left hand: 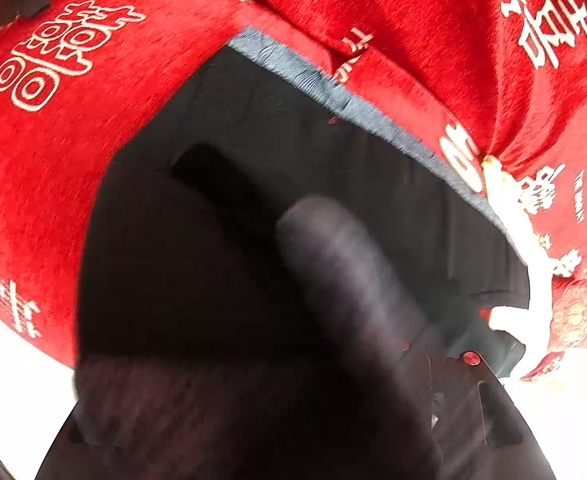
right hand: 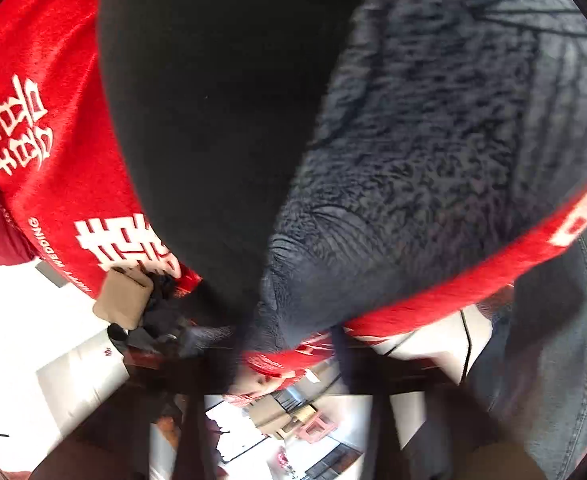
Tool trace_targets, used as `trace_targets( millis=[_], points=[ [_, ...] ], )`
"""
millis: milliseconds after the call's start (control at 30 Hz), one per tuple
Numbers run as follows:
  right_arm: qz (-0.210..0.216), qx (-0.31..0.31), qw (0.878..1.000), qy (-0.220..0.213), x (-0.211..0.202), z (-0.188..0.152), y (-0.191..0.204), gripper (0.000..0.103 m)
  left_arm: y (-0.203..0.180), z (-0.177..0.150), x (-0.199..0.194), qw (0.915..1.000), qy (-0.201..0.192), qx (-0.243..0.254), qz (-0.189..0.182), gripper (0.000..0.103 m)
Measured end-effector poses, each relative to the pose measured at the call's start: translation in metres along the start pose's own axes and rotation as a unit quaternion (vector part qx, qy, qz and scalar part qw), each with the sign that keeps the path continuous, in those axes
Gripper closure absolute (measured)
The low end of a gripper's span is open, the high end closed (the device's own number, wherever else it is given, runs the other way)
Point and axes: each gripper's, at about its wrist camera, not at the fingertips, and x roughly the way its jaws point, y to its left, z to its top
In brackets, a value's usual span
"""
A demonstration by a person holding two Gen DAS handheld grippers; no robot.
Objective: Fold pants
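**Black pants on red cloth, both grippers close in, frames blurred**

Left wrist view: black pants [left hand: 293, 152] lie flat on a red cloth [left hand: 53, 160] printed with white characters. A grey fleecy lining strip [left hand: 333, 92] shows along the far edge of the pants, where that edge meets the red cloth. The left gripper [left hand: 285, 280] sits low over the black fabric; 1 blurred dark finger [left hand: 345, 272] runs up from the bottom right, the other reads only as a dark mass at lower left. Black on black plus motion blur, so cannot tell if the fingers are spread, pressed together or pinching cloth.

Right wrist view: the pants fill the upper frame, smooth black outer side [right hand: 213, 120] at left, grey fleece inner side [right hand: 433, 152] turned up at right. Red cloth shows at the left and as a band below the fleece. Denim of the person's leg [right hand: 553, 340] is at far right. A tan box [right hand: 123, 298] sits beside the cloth edge at lower left. The right gripper's fingers are not clearly visible, only dark blurred shapes at the bottom; cannot tell their state
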Motion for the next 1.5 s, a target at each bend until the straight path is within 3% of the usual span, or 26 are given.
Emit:
trace_targets(
  millis=[67,100,300,467,700,800,900,933,967,1000,1033,1067,1167,1200,1267,1333,1400,1467,1500],
  points=[
    [0.0,-0.022,1.0,-0.012,-0.006,-0.001,0.016,0.099,0.01,-0.004,0.0,1.0,0.004,-0.007,0.004,0.071],
    [-0.005,-0.047,0.999,-0.017,-0.011,-0.001,0.032,0.099,0.015,-0.005,0.0,0.9998,0.009,-0.017,-0.01,0.087],
    [-0.006,-0.176,0.984,-0.028,-0.036,0.014,0.135,0.099,0.022,0.003,-0.03,0.9967,-0.019,-0.062,-0.048,0.087],
    [-0.027,-0.249,0.968,-0.004,-0.02,0.055,0.219,0.099,0.003,0.051,-0.04,0.9955,-0.049,-0.06,-0.055,0.087],
    [-0.092,-0.232,0.967,0.046,0.053,0.155,0.243,0.096,-0.02,0.136,0.028,0.998,-0.044,-0.044,0.008,0.078],
    [-0.142,-0.23,0.961,0.058,0.088,0.193,0.239,0.095,-0.02,0.152,0.061,0.9985,-0.024,-0.033,0.035,0.077],
    [-0.14,-0.203,0.967,0.064,0.1,0.21,0.235,0.092,-0.026,0.154,0.063,0.9982,-0.018,-0.022,0.053,0.072],
    [-0.14,-0.21,0.965,0.07,0.099,0.209,0.238,0.088,-0.028,0.151,0.056,0.9984,-0.02,-0.013,0.052,0.065],
    [-0.135,-0.228,0.961,0.073,0.097,0.204,0.243,0.07,-0.03,0.146,0.045,0.9983,-0.024,-0.004,0.053,0.057],
    [-0.134,-0.243,0.958,0.074,0.094,0.2,0.247,0.044,-0.032,0.14,0.031,0.9973,-0.033,0.006,0.066,0.031],
    [-0.135,-0.261,0.953,0.077,0.091,0.194,0.253,0.037,-0.033,0.133,0.016,0.9953,-0.045,0.014,0.084,0.01],
    [-0.145,-0.285,0.945,0.076,0.088,0.185,0.262,0.036,-0.033,0.13,0.006,0.9941,-0.056,0.018,0.091,0.007],
    [-0.168,-0.358,0.916,0.071,0.085,0.154,0.283,0.038,-0.031,0.124,-0.008,0.9904,-0.069,0.023,0.118,0.007],
    [-0.169,-0.377,0.908,0.071,0.086,0.146,0.288,0.048,-0.031,0.125,-0.005,0.9885,-0.071,0.024,0.132,0.007],
    [-0.181,-0.422,0.884,0.087,0.101,0.125,0.299,0.056,-0.035,0.129,0.008,0.9872,-0.069,0.027,0.141,0.007],
    [-0.208,-0.462,0.855,0.116,0.133,0.111,0.303,0.057,-0.041,0.136,0.03,0.9852,-0.07,0.034,0.153,0.007],
    [-0.228,-0.484,0.835,0.126,0.16,0.108,0.302,0.057,-0.043,0.145,0.055,0.9771,-0.074,0.049,0.194,0.007],
    [-0.265,-0.498,0.816,0.124,0.187,0.117,0.296,0.058,-0.036,0.151,0.085,0.9687,-0.051,0.055,0.236,0.007],
    [-0.266,-0.495,0.818,0.123,0.191,0.124,0.293,0.062,-0.03,0.15,0.093,0.9668,-0.042,0.053,0.246,0.007]
  ],
)
